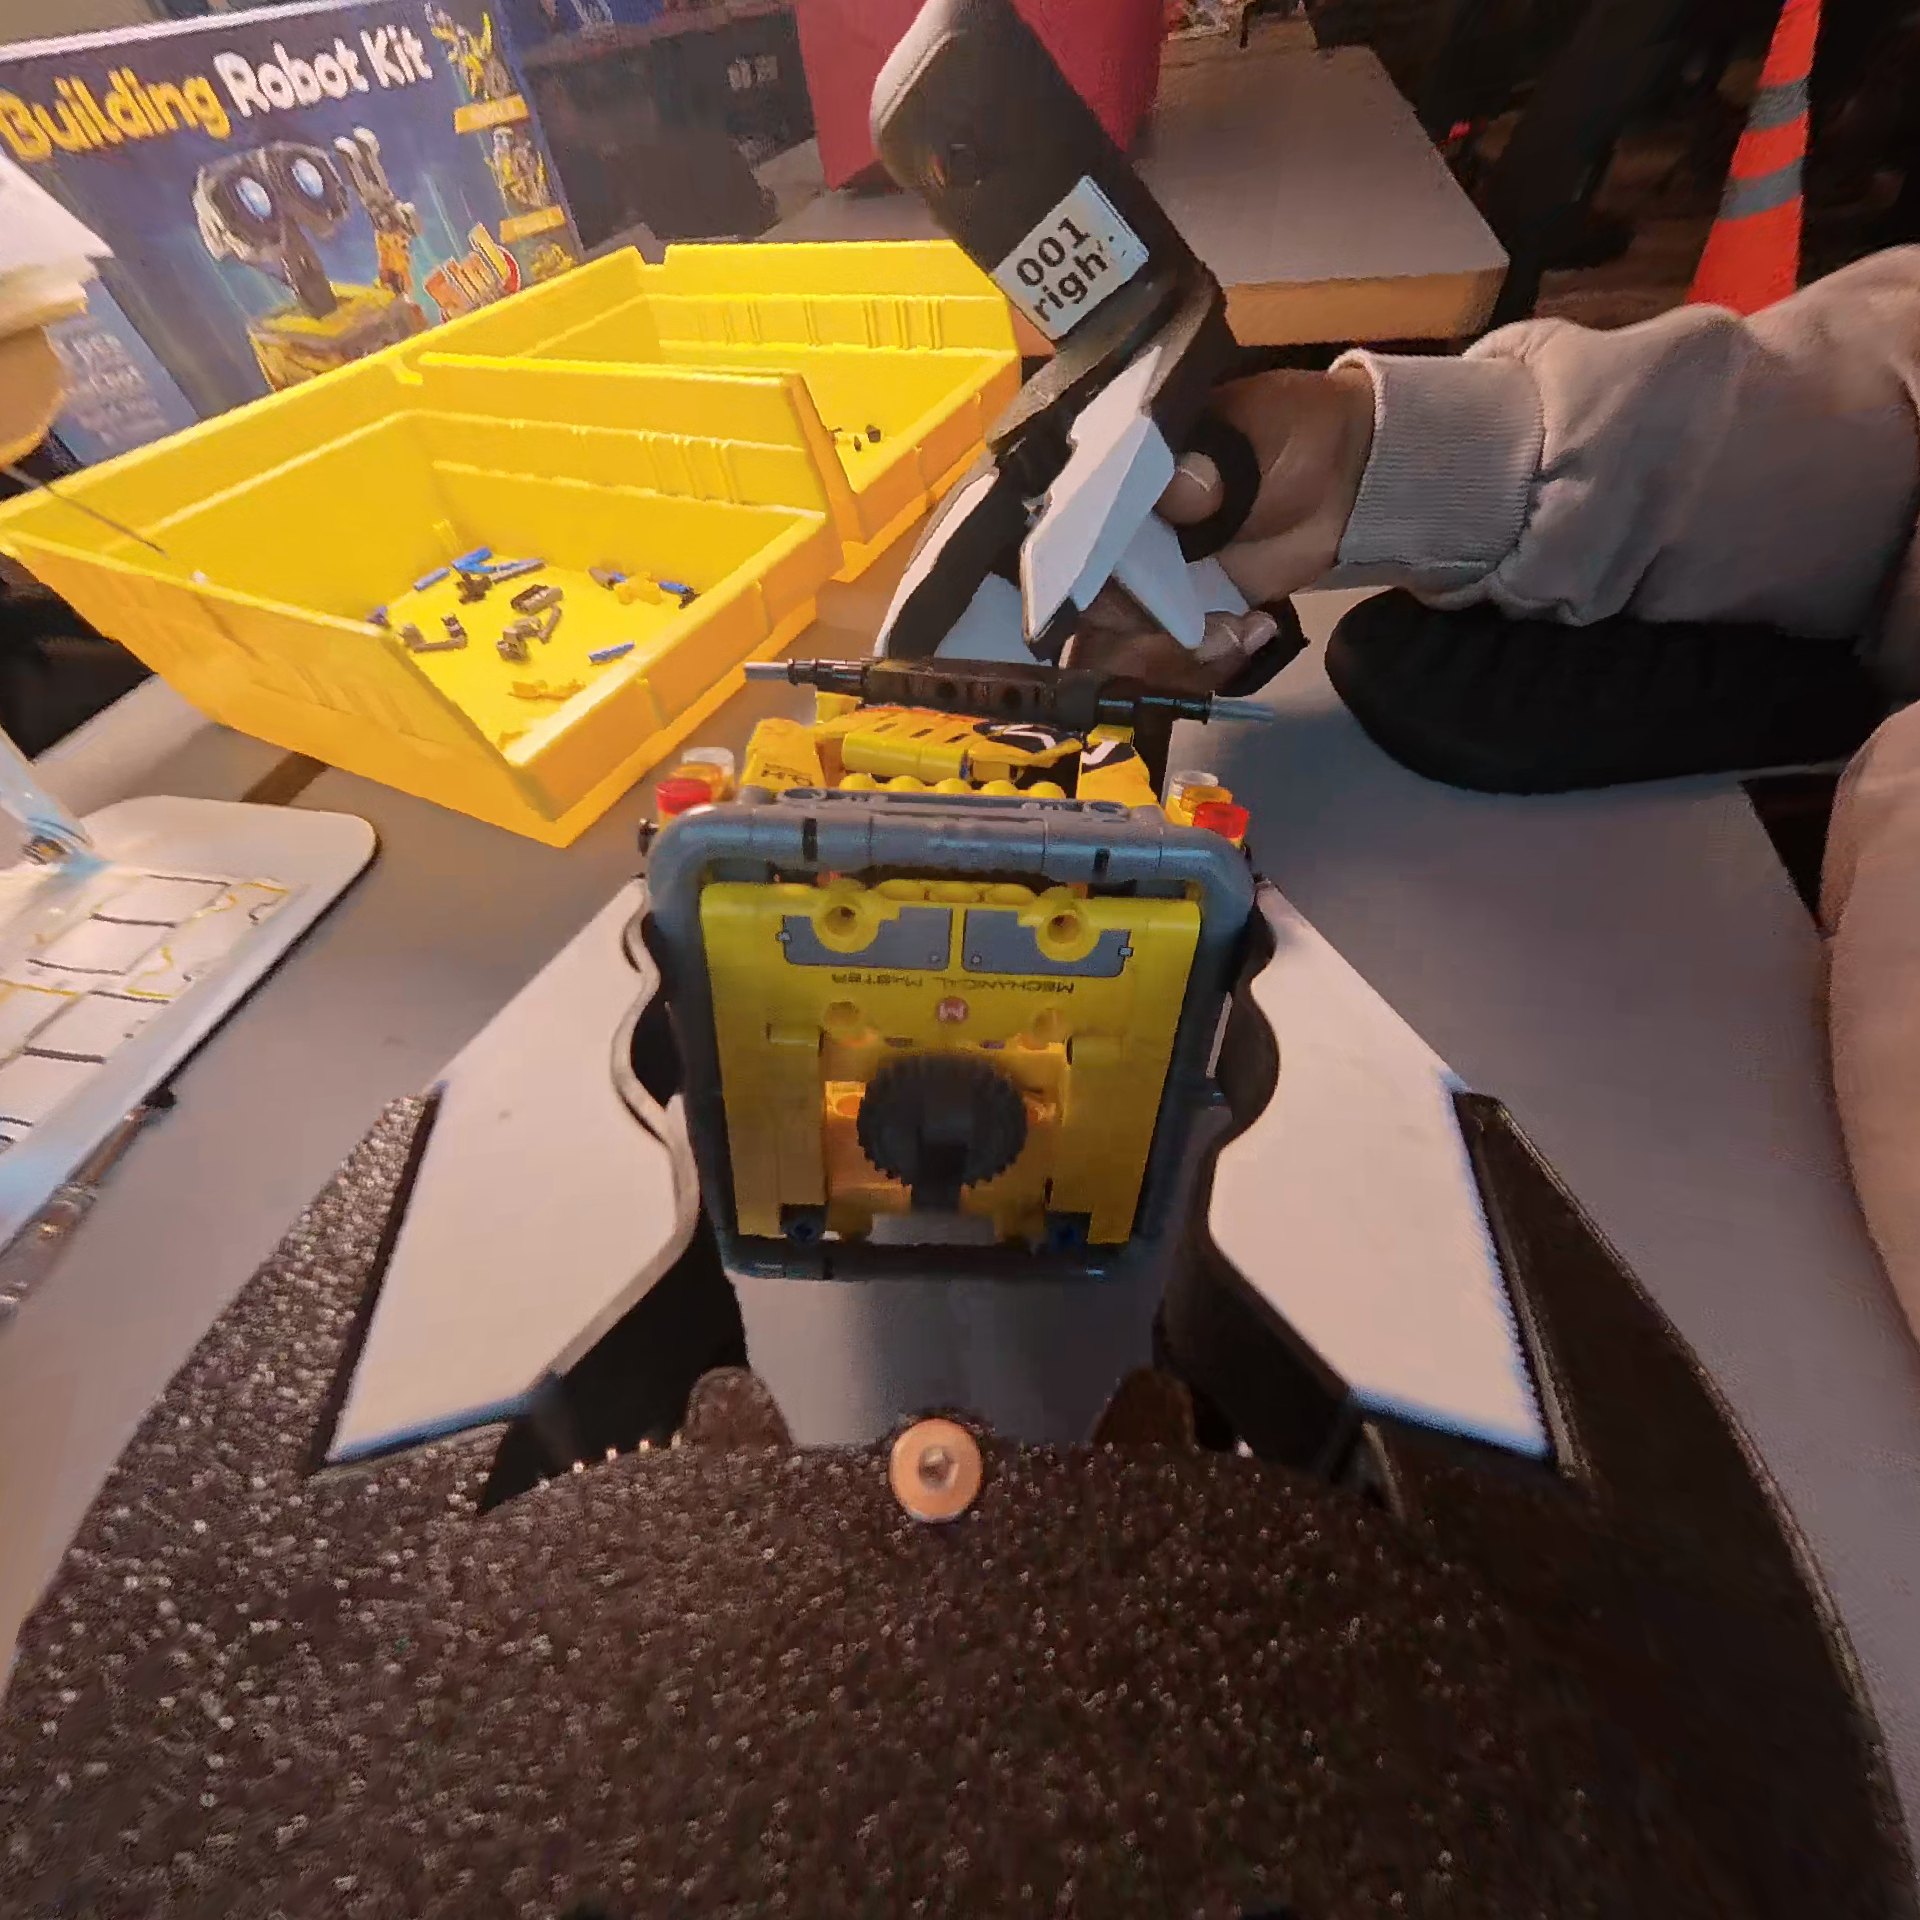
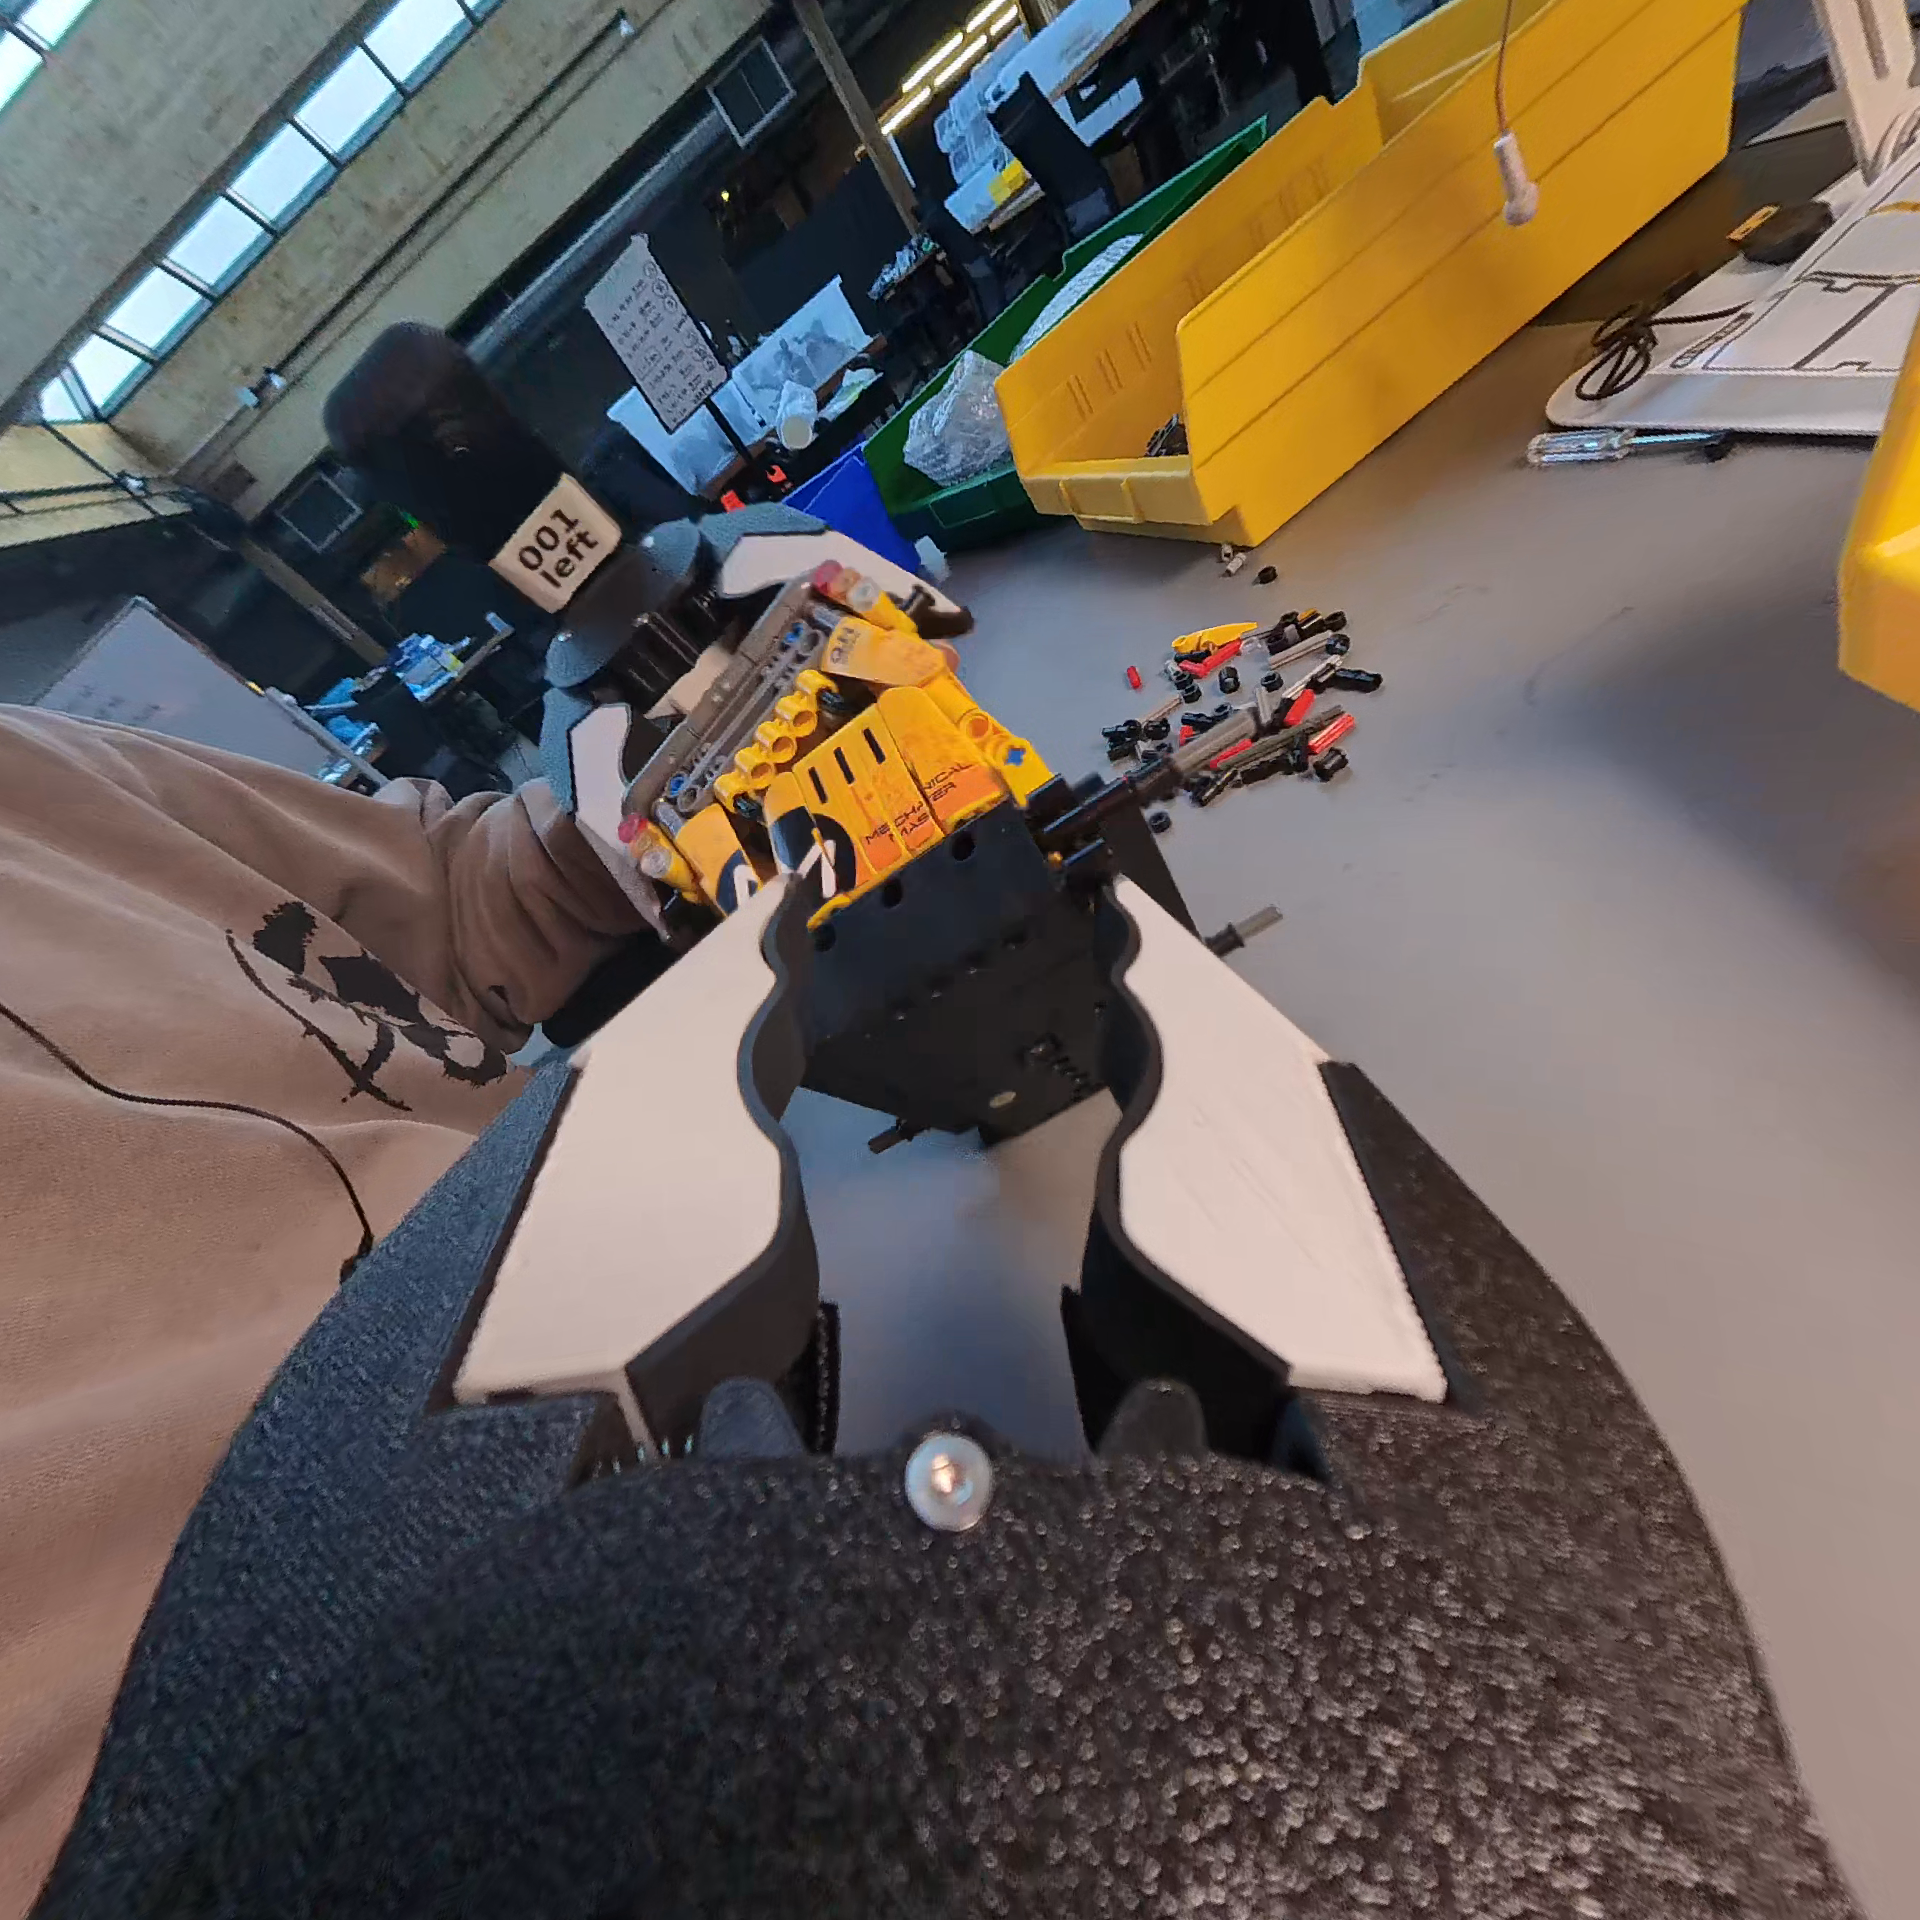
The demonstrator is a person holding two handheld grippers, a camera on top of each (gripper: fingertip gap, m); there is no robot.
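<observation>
The left gripper [image 1: 951, 1049] pinches the yellow toy car [image 1: 951, 1039] by its grey frame. Beyond it, the right gripper [image 2: 951, 997] clamps the car's black end block; steady, opposed grips suit this. Beyond the car sit 2 yellow bins [image 1: 312, 582].

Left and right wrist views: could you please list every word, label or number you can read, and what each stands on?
I do not repeat writing; these bear it:
Blue cardboard box: large legible title.
White sticker on the right gripper: short legible marking.
White tag on the left gripper: short legible marking.
Yellow brick-built model, clamped by both: small legible print.
White hanging sheet: too small.
</observation>
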